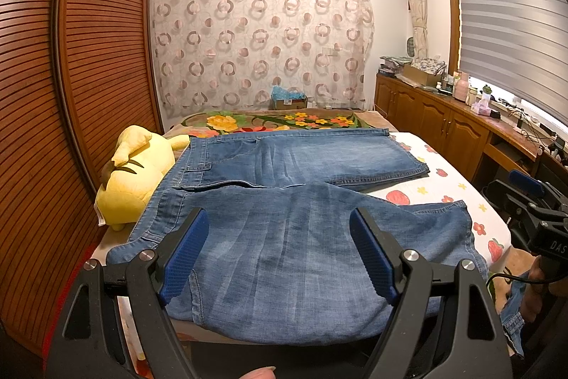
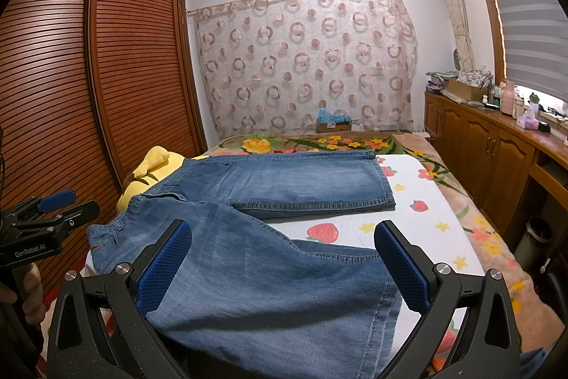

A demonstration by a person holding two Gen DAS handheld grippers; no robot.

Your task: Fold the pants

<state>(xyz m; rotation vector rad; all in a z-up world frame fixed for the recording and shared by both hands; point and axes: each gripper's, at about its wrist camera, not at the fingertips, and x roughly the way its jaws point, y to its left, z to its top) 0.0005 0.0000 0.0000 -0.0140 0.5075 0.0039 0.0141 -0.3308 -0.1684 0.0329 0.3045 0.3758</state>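
- Two grippers hover over the near end of a bed (image 1: 458, 180), each with its blue-padded fingers spread wide and nothing between them.
- Left gripper (image 1: 280, 251) sits above the near leg of the pants (image 1: 301, 237), close to the waistband side; its fingers (image 1: 184, 251) frame bare denim without pinching it.
- Right gripper (image 2: 280, 258) sits above the same leg nearer its hem; its fingers (image 2: 401, 269) are likewise apart, one over the cloth edge and sheet.
- Pants (image 2: 248, 272) are blue denim, lying flat on the bed with the waistband to the left and both legs running to the right.
- Far leg lies straight and flat; near leg angles toward the camera, and its hem end drops over the bed's near edge.
- Sheet (image 2: 419, 222) under the pants is white with strawberries and flowers.
- Yellow plush (image 1: 131, 180) lies at the left edge of the bed, touching the waistband.
- Wardrobe (image 1: 88, 59) with slatted doors stands left of the bed; a curtain (image 1: 262, 38) hangs behind it.
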